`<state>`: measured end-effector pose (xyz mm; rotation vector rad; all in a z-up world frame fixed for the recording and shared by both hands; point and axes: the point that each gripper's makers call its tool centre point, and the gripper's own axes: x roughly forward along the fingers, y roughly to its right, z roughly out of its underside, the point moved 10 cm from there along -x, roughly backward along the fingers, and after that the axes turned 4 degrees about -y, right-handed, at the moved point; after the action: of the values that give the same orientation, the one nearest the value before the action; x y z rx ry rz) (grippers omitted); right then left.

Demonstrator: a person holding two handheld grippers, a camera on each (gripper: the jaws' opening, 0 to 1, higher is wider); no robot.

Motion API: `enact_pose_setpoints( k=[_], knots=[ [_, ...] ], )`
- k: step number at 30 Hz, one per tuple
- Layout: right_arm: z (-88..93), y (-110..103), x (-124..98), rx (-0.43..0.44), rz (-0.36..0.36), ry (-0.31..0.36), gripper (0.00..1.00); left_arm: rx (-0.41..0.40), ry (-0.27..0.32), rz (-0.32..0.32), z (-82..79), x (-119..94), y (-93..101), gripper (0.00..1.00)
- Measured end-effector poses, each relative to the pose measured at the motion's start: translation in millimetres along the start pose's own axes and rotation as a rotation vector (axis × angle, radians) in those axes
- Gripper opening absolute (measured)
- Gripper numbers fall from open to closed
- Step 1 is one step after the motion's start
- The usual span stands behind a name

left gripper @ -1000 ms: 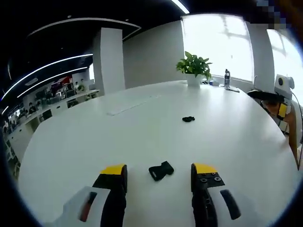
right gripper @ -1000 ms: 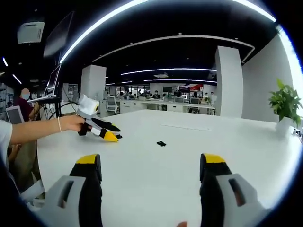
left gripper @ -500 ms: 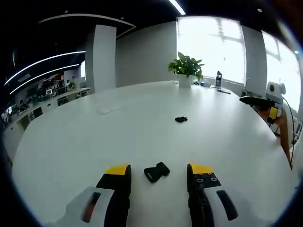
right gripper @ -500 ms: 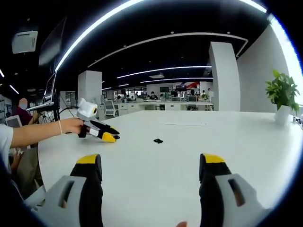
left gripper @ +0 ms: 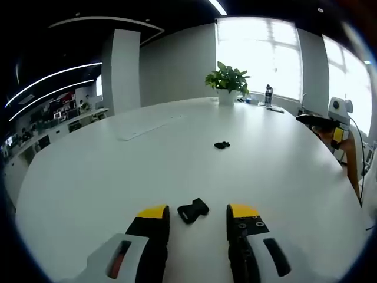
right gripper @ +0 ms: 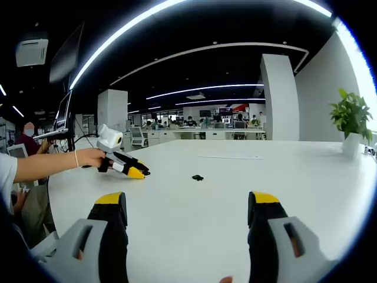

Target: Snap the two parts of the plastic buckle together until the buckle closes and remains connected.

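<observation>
In the left gripper view, the left tool [left gripper: 197, 213] rests low over the white surface [left gripper: 88, 177] with its two yellow-tipped jaws spread apart. A black buckle part [left gripper: 193, 210] lies on the surface between the jaw tips, touching neither. Farther out on the surface, well apart from it, lies the second buckle part [left gripper: 221, 144], small and dark. Beyond that, near the far edge, a potted plant [left gripper: 227, 79] stands beside a bottle [left gripper: 268, 95] in front of a bright window. At the right edge the right tool [left gripper: 330, 121] comes into sight, held off the side of the surface.

In the right gripper view, a hand [right gripper: 88, 157] at the left holds the left tool [right gripper: 136, 173] down at the surface, yellow tips pointing right. Just right of it lies the second buckle part [right gripper: 197, 177], apart from the tips. The right tool [right gripper: 189, 213] has its jaws spread wide with nothing between them. The potted plant [right gripper: 351, 121] stands at the far right.
</observation>
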<state>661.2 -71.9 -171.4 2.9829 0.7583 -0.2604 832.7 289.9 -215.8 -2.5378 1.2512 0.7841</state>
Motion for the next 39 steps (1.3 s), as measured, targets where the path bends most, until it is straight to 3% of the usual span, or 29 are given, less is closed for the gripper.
enact_pose_setpoints(
  k=[18, 29, 36, 39],
  knots=[
    [3.9, -2, 0, 0.0, -0.008, -0.013, 0.85, 0.004, 0.015, 0.004, 0.7, -2, 5.2, 0.23],
    [5.7, -4, 0, 0.0, -0.012, -0.017, 0.85, 0.01, 0.025, -0.01, 1.6, -4, 7.4, 0.21],
    [5.5, -4, -1, -0.002, -0.013, -0.017, 0.85, -0.011, 0.034, -0.016, 0.7, -4, 9.1, 0.21],
    [5.0, -4, -2, -0.003, -0.014, -0.016, 0.85, -0.061, 0.065, -0.019, -2.3, -7, 12.2, 0.21]
  ],
)
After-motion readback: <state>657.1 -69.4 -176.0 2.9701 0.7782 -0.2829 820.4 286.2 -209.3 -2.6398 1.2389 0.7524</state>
